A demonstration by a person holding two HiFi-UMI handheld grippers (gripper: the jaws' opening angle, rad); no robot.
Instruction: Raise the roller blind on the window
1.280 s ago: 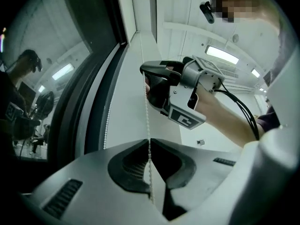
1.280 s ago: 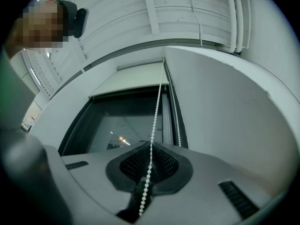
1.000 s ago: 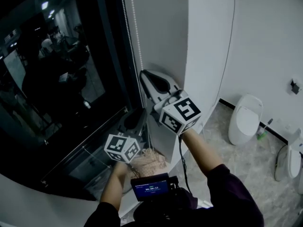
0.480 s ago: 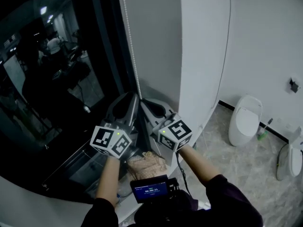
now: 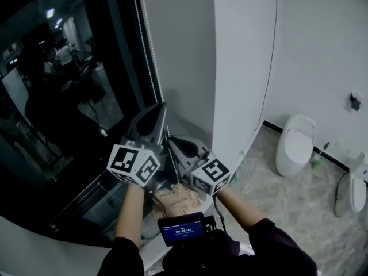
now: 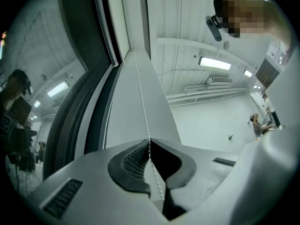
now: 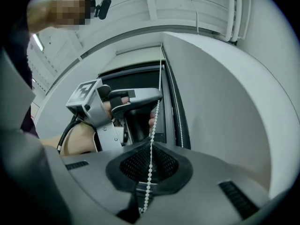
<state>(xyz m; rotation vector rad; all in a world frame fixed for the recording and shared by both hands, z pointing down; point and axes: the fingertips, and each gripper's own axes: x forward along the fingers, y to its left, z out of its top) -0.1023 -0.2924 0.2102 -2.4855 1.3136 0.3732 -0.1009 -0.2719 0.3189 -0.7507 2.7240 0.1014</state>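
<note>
Hanging taut, white bead chain (image 6: 143, 111)

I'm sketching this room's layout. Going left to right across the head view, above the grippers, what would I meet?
Dark window glass → bead chain → white column → thin wall cable → white toilet → second white fixture.

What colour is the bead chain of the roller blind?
White. The bead chain shows best in the right gripper view, against the dark jaws.
</note>
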